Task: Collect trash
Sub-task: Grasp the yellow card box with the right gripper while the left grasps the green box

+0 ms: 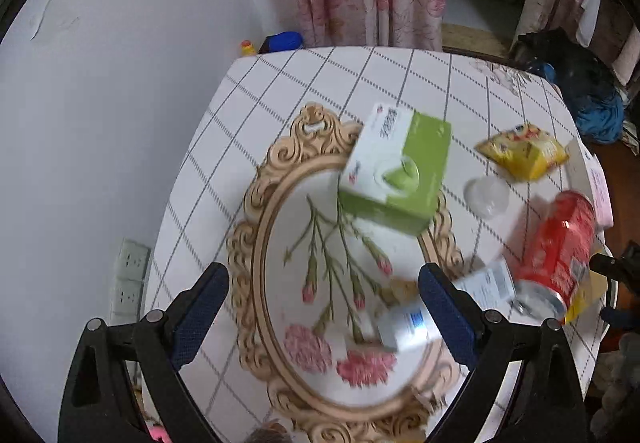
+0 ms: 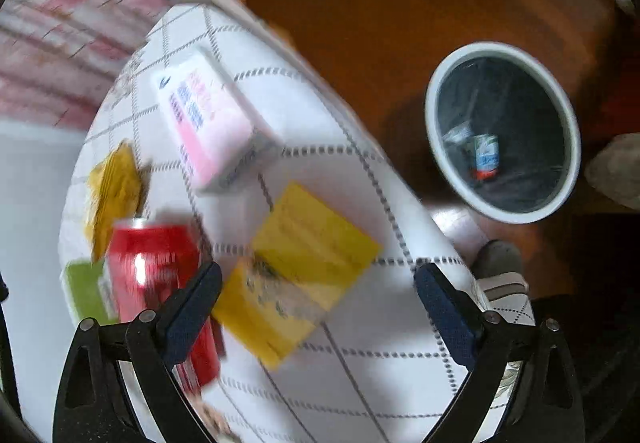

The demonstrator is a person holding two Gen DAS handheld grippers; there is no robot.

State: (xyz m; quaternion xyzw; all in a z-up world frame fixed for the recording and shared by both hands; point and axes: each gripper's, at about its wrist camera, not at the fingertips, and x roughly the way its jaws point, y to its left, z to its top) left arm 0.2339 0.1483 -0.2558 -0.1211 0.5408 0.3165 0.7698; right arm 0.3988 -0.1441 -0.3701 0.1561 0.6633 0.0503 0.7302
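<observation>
Table (image 1: 280, 91): round, white checked cloth with a printed floral oval.

Left gripper (image 1: 324, 291): I hold it released, jaws wide, nothing between them, above the oval.

Right gripper (image 2: 318, 293): also released and empty, over the table's edge.

Green box (image 1: 396, 171): on the oval's far rim.

Small white box (image 1: 408, 327): blurred, just inside my left gripper's right finger (image 1: 444, 303).

Red can (image 1: 560, 247): lying on its side near the table's right edge; in the right view it sits by the left finger (image 2: 192, 307).

Yellow packet (image 1: 524, 151): beyond the can, beside a clear lid (image 1: 486, 195).

Yellow box (image 2: 296, 271): between my right gripper's fingers, lying on the cloth, untouched.

Pink box (image 2: 212, 123): farther back.

Bin (image 2: 432, 123): on the brown floor beside the table, holding a small can (image 2: 486, 157) and clear wrapping.
</observation>
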